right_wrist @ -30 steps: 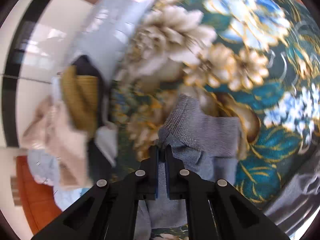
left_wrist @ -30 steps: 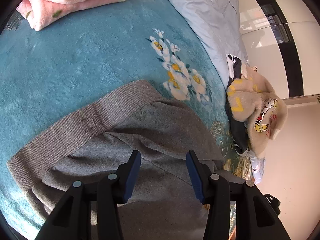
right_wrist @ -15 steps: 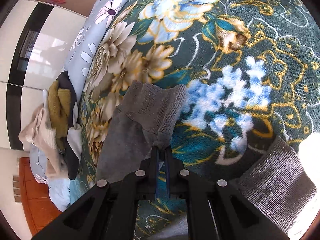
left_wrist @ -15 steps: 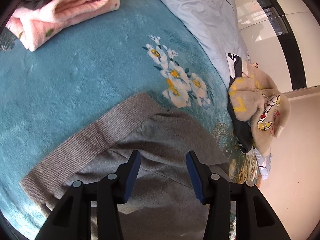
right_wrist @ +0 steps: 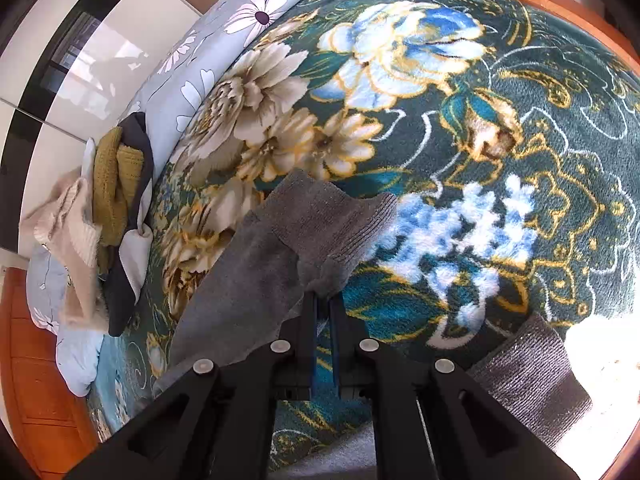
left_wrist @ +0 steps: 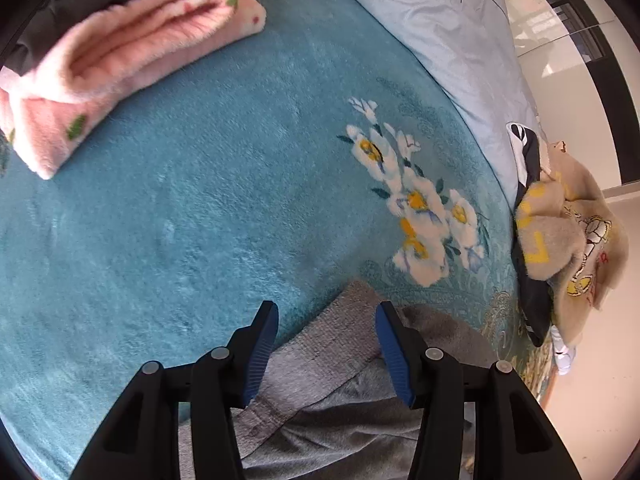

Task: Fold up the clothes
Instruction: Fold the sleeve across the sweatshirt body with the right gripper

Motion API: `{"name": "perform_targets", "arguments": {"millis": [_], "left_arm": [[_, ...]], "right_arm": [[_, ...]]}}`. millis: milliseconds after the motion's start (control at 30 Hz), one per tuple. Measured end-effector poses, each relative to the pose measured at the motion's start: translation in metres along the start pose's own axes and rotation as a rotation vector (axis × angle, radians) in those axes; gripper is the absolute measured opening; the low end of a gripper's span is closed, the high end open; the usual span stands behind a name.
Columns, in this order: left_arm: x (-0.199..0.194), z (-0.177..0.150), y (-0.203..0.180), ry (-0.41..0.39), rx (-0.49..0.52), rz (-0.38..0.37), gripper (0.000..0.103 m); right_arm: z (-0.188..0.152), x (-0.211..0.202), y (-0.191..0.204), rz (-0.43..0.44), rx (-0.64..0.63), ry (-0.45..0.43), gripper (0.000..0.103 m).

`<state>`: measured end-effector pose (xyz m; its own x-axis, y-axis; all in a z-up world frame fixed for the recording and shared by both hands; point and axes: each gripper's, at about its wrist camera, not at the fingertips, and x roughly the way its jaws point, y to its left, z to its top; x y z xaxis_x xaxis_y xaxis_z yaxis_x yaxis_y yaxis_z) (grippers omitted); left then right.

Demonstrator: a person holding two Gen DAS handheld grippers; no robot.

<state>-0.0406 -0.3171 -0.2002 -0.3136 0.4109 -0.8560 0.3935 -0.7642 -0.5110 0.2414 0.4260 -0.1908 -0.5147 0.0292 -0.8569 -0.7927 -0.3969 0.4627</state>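
Right claw [right_wrist: 323, 300], clenched on a pinch of the sleeve [right_wrist: 256, 276], holds it up off the bed [right_wrist: 520, 128], presumably to carry it across for a fold; the sleeve runs away from the claw, its cuff [right_wrist: 332, 216] at the far end. Left claw [left_wrist: 326, 350], released, hovers over the sweater [left_wrist: 340, 412] hem, gripping nothing. Beyond lie a folded pink towel [left_wrist: 120, 60] and a clothes pile [left_wrist: 560, 240].

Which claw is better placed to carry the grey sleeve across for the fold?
Probably the right claw: it is shut on the grey sleeve. The left claw is open above the sweater hem, gripping nothing.
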Motion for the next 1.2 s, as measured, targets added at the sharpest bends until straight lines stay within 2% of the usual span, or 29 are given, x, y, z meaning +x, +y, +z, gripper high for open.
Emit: {"name": "perform_targets", "arguments": {"millis": [200,233,300,367,433,500,567,733,800,833,900,933,967,1000,1100,1133,1167,1200], "left_arm": [[0.018,0.011,-0.005,0.079,-0.003,-0.113,0.053],[0.018,0.012,-0.003,0.099,-0.005,-0.161,0.053],[0.015,0.014,0.003,0.141,-0.025,-0.314,0.053],[0.013,0.014,0.008,0.178,-0.026,-0.391,0.053],[0.014,0.013,0.012,0.207,-0.018,-0.427,0.053],[0.022,0.012,0.014,0.25,-0.034,-0.425,0.053],[0.029,0.013,0.016,0.254,-0.071,-0.425,0.052],[0.047,0.018,0.027,0.212,-0.269,-0.503,0.052],[0.052,0.017,0.029,0.198,-0.319,-0.503,0.052],[0.053,0.017,0.026,0.189,-0.315,-0.484,0.048],[0.049,0.019,0.013,0.163,-0.213,-0.387,0.01],[0.047,0.019,0.006,0.15,-0.158,-0.337,0.005],[0.044,0.02,0.0,0.134,-0.116,-0.303,0.006],[0.038,0.022,-0.002,0.106,-0.102,-0.302,0.004],[0.007,0.036,0.002,-0.017,-0.096,-0.337,0.004],[-0.004,0.042,0.006,-0.061,-0.099,-0.336,0.004],[-0.012,0.046,0.01,-0.092,-0.098,-0.318,0.004],[-0.012,0.049,0.012,-0.095,-0.09,-0.265,0.004]], "right_arm": [[-0.004,-0.001,0.001,-0.025,-0.007,0.013,0.006],[-0.004,-0.001,0.001,-0.029,-0.01,0.016,0.006],[-0.005,0.0,0.002,-0.039,-0.013,0.022,0.006],[-0.005,0.002,0.003,-0.048,-0.013,0.027,0.006],[-0.006,0.004,0.003,-0.057,-0.013,0.032,0.006],[-0.007,0.007,0.004,-0.068,-0.012,0.038,0.006],[-0.008,0.01,0.004,-0.082,-0.007,0.042,0.007],[-0.01,0.012,0.002,-0.089,0.01,0.045,0.007],[-0.009,0.012,0.001,-0.088,0.019,0.048,0.007],[-0.009,0.012,0.0,-0.087,0.024,0.049,0.007],[-0.009,0.012,-0.001,-0.088,0.038,0.05,0.007],[-0.009,0.013,0.0,-0.091,0.042,0.05,0.007],[-0.008,0.013,0.0,-0.095,0.042,0.052,0.007],[-0.008,0.014,0.001,-0.099,0.042,0.053,0.008],[-0.007,0.009,0.005,-0.095,0.025,0.03,0.006],[-0.007,0.003,0.006,-0.067,0.016,-0.001,0.006],[-0.006,-0.002,0.008,-0.059,-0.002,-0.021,0.006],[-0.005,-0.007,0.009,-0.052,-0.02,-0.041,0.006]]}}
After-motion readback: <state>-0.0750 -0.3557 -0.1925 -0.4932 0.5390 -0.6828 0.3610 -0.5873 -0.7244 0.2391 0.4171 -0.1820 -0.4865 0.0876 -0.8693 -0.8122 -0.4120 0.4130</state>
